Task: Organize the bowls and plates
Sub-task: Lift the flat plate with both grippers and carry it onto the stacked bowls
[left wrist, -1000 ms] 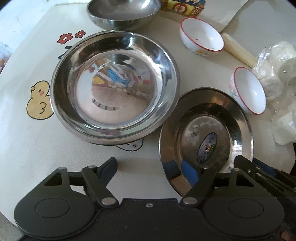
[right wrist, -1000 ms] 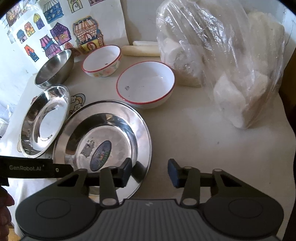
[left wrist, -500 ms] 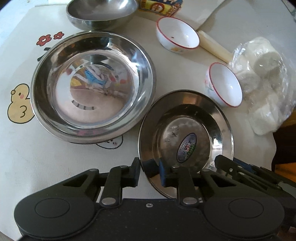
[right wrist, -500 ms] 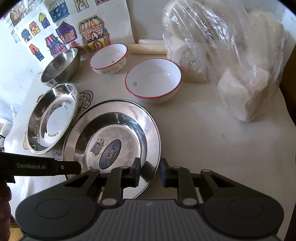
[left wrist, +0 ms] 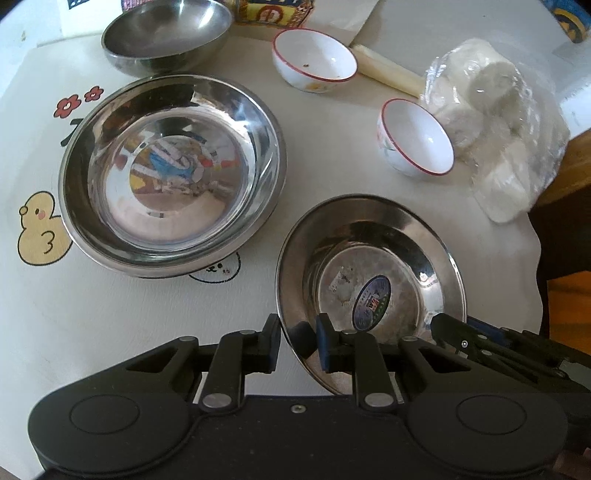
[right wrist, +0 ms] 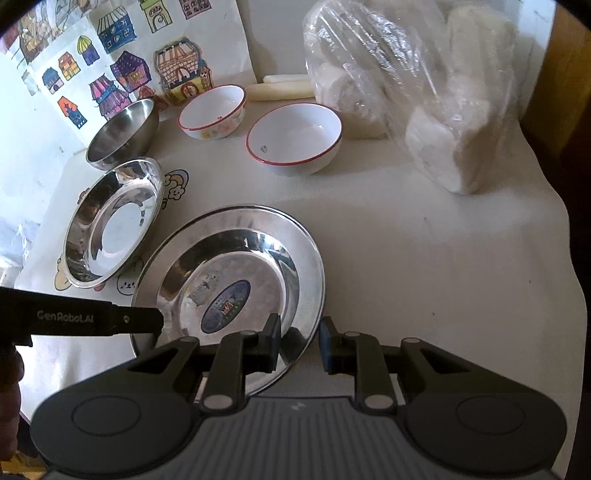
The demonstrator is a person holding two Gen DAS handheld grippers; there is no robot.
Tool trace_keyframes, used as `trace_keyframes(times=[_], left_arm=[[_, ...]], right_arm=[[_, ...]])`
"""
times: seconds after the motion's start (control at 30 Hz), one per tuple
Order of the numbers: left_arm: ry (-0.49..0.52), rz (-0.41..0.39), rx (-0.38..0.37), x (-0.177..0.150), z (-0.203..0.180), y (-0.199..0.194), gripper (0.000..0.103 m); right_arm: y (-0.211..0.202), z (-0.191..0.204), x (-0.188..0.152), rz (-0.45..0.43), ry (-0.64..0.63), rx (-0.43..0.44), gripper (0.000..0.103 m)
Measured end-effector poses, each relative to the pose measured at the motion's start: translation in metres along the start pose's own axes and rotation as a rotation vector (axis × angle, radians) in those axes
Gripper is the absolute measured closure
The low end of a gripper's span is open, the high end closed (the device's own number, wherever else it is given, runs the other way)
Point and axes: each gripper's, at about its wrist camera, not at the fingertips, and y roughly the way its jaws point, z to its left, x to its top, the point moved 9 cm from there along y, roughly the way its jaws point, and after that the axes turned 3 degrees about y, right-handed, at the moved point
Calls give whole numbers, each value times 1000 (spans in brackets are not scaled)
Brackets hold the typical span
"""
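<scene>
So the steel plate with the sticker (left wrist: 373, 273) was found pinched from both sides at once. Its near rim at 6 o'clock was clamped by the left gripper (left wrist: 298, 341), jaws nearly together after just having been closed down, one pad outside the rim and one over the dish. In the right wrist view the same plate (right wrist: 229, 280) was gripped on its rim at about 5 o'clock by the right gripper (right wrist: 298, 343), also just narrowed onto the metal.

Everything was laid out on a cream tablecloth (left wrist: 110, 314) printed with a duck and flowers. A deeper steel dish (left wrist: 171, 173) was seen at 10 o'clock from the plate, a steel bowl (left wrist: 166, 33) beyond it at 11, two red-rimmed white bowls (left wrist: 415, 136) around 12 to 1, and a clear bag of white lumps (right wrist: 424, 96) at 2. House drawings (right wrist: 122, 62) were stuck on the wall behind.
</scene>
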Motion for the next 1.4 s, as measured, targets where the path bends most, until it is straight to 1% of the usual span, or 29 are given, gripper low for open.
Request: trace_keyframes(times=[0.27,0.6,0.9,1.17,1.4], left_arm=[[36,-15,-27,0,2,-10,82],[80,-52,-54,0,6,-26,82],[90,-103,-70,9,17,-45,81],[76,-155,-55,24,34,-58,81],[0,-189,-9,35,70,-71,81]], right_arm=[[-17,7,-5,-31,26,-12,78],[-30,16,-5,-72,31,-26,78],[-42,33,6,-118,15,-23,78],[-42,57,21,-147,-15,-3,78],[-31,95,38,-157,-85,37,78]])
